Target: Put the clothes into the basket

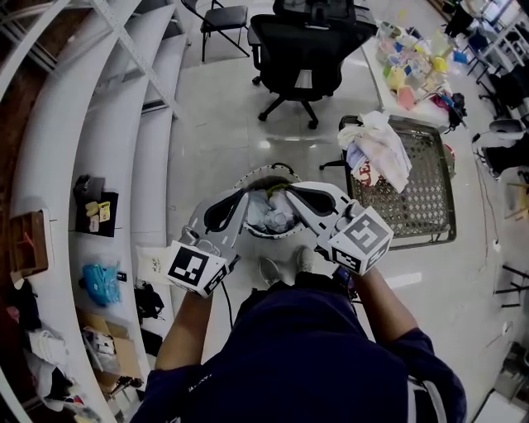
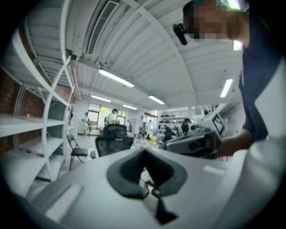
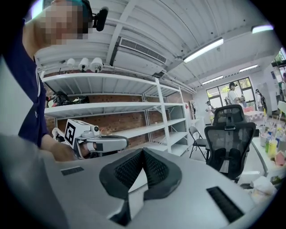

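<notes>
On the floor in front of my feet stands a round basket (image 1: pixel 269 171) with light clothes (image 1: pixel 277 218) lying in it. Both grippers hover above it, side by side and pointing away from me. The left gripper (image 1: pixel 241 197) (image 2: pixel 144 153) is shut with its dark pads meeting and nothing between them. The right gripper (image 1: pixel 291 190) (image 3: pixel 143 151) is shut too, and empty. More clothes (image 1: pixel 377 150), white and pale, are heaped on a metal mesh cart (image 1: pixel 426 192) to the right. Each gripper view shows the other gripper beside it.
A black office chair (image 1: pixel 307 45) stands beyond the basket, with a folding chair (image 1: pixel 223 18) behind it. White shelving (image 1: pixel 99 165) with small items runs along the left. A table (image 1: pixel 413 66) crowded with colourful things is at the far right.
</notes>
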Motion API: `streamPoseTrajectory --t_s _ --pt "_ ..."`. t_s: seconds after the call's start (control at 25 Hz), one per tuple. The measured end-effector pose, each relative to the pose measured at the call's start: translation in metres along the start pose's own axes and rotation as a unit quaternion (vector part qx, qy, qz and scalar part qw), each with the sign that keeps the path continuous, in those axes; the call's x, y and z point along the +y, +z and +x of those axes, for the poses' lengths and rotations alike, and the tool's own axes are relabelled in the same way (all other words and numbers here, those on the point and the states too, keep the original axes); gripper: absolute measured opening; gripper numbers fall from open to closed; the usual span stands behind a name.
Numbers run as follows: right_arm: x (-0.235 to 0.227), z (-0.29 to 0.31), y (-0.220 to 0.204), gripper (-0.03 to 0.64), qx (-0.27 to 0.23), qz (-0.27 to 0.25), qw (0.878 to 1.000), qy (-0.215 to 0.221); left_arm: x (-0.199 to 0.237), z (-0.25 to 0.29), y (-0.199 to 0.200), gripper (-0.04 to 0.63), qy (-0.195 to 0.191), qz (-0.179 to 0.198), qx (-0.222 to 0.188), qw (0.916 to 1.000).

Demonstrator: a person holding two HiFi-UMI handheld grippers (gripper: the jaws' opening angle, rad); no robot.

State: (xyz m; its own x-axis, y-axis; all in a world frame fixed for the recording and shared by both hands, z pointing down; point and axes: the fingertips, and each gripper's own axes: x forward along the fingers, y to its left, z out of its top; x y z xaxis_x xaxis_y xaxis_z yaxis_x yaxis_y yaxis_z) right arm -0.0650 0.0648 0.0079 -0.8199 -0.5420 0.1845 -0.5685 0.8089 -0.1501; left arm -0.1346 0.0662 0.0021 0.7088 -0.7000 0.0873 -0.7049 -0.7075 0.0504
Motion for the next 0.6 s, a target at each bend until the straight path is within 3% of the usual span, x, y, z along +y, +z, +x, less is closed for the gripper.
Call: streamPoseTrajectory --t_s 0.6 --pt "-0.005 0.005 0.01 0.008 -0.001 -0.005 1.0 0.005 0.007 0.01 0.0 0.003 0.0 -0.006 -0.002 1.0"
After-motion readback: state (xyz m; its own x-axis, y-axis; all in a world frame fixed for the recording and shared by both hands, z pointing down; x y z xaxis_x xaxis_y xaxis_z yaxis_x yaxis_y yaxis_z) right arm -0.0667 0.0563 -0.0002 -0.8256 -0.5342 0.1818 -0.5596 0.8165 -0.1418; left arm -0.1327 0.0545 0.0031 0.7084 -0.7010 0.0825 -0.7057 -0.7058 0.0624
